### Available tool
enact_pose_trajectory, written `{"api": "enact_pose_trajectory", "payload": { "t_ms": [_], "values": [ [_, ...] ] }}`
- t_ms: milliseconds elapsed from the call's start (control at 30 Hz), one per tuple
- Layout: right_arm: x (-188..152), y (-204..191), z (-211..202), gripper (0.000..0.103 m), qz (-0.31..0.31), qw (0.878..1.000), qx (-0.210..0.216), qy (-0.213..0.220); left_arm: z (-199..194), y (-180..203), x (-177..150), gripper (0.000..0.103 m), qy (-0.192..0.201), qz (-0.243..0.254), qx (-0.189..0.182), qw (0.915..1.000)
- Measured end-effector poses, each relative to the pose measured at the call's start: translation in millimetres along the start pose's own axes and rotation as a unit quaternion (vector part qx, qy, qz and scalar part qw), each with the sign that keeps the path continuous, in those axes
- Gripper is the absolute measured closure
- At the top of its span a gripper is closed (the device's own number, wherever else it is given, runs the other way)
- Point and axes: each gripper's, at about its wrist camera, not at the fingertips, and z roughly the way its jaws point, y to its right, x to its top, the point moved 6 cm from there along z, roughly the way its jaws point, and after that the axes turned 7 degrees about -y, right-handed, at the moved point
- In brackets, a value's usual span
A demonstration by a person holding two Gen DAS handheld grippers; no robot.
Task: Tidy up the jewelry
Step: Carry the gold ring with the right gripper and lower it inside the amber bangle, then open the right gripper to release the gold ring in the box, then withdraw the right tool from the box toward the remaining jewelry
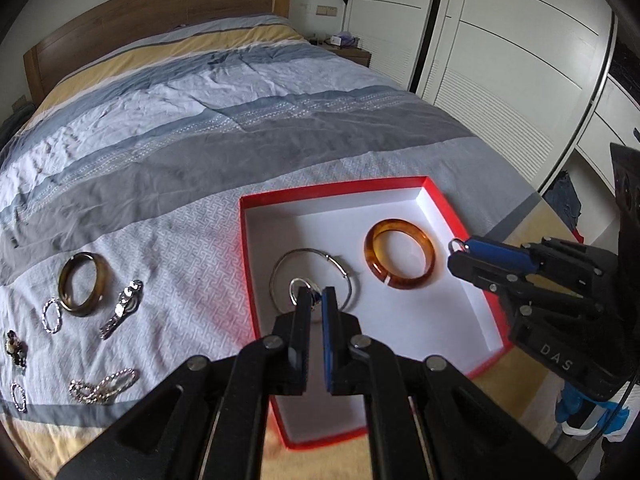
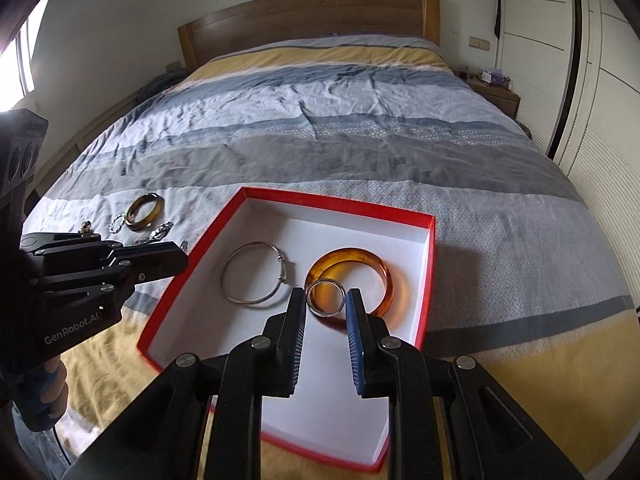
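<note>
A red box with a white inside [image 1: 448,280] [image 2: 430,264] lies on the bed. In it rest an amber bangle [image 1: 400,255] [image 2: 384,276] and a thin silver bangle [image 1: 340,268] [image 2: 244,276]. My left gripper [image 1: 316,300] [image 2: 182,247] hovers over the box, shut on a small silver ring [image 1: 301,285]. My right gripper [image 2: 326,299] [image 1: 460,250] is shut on a silver ring [image 2: 325,297] above the amber bangle. Left of the box on the cover lie a brown bangle [image 1: 84,284] [image 2: 144,211], twisted silver rings [image 1: 52,316], a silver clasp piece [image 1: 122,314] and a chain [image 1: 104,386].
The bed [image 1: 200,120] has a striped blue, grey and yellow cover and a wooden headboard [image 2: 304,20]. White wardrobe doors [image 1: 520,60] stand on the right, with a nightstand [image 2: 496,96] beside the bed. A person's hand [image 2: 48,392] holds the left gripper.
</note>
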Motion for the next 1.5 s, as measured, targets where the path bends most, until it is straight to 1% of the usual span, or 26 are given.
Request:
{"api": "enact_pose_trajectory", "payload": {
  "t_ms": [167,400,567,733,800,833,900,967,1033,1100,1300,1367,1500],
  "values": [
    [8.2,15.2,41.3,0.083,-0.005,1.000,-0.005,-0.029,41.1,-4.8,6.1,0.098,-0.020,-0.004,0.000,0.9998],
    [4.8,18.9,74.8,0.083,-0.022,0.998,-0.001,-0.063,69.5,-4.9,6.4,0.098,-0.035,0.001,-0.006,0.9994],
    [5.1,18.9,81.9,0.083,-0.040,0.996,-0.009,-0.075,75.0,-4.1,7.4,0.097,-0.037,0.005,0.002,0.9993],
    [4.7,16.9,81.8,0.082,-0.055,0.995,-0.017,-0.080,76.6,-6.6,8.0,0.097,-0.037,0.004,-0.001,0.9993],
    [4.4,16.5,80.1,0.079,-0.058,0.995,-0.018,-0.082,75.6,-6.6,7.1,0.097,-0.040,0.006,0.001,0.9992],
    [4.2,16.4,78.2,0.075,-0.058,0.995,-0.016,-0.082,74.7,-6.9,6.8,0.097,-0.041,0.006,-0.001,0.9991],
    [4.1,18.4,73.3,0.069,-0.053,0.995,-0.016,-0.079,71.5,-7.9,6.1,0.096,-0.043,0.000,-0.008,0.9991],
    [3.7,21.5,65.3,0.069,-0.046,0.996,-0.016,-0.074,65.9,-8.2,5.8,0.096,-0.042,-0.004,-0.012,0.9990],
    [3.3,24.9,53.7,0.069,-0.038,0.997,-0.018,-0.067,56.9,-6.4,5.5,0.096,-0.039,-0.002,-0.012,0.9992],
    [2.1,26.6,38.7,0.069,-0.033,0.997,-0.021,-0.059,44.0,-2.4,5.3,0.096,-0.035,0.004,-0.019,0.9992],
    [-5.0,21.4,-19.9,0.068,-0.014,0.999,-0.025,-0.029,-17.7,-1.4,-1.6,0.096,-0.004,0.006,-0.026,0.9996],
    [-10.3,15.8,-43.0,0.064,-0.006,1.000,-0.025,-0.017,-40.2,-7.0,-9.8,0.096,0.003,0.005,-0.016,0.9998],
    [-24.0,0.0,-87.3,0.064,0.007,1.000,-0.019,0.007,-89.5,-22.6,-33.6,0.096,0.017,-0.006,0.006,0.9998]
  ]
}}
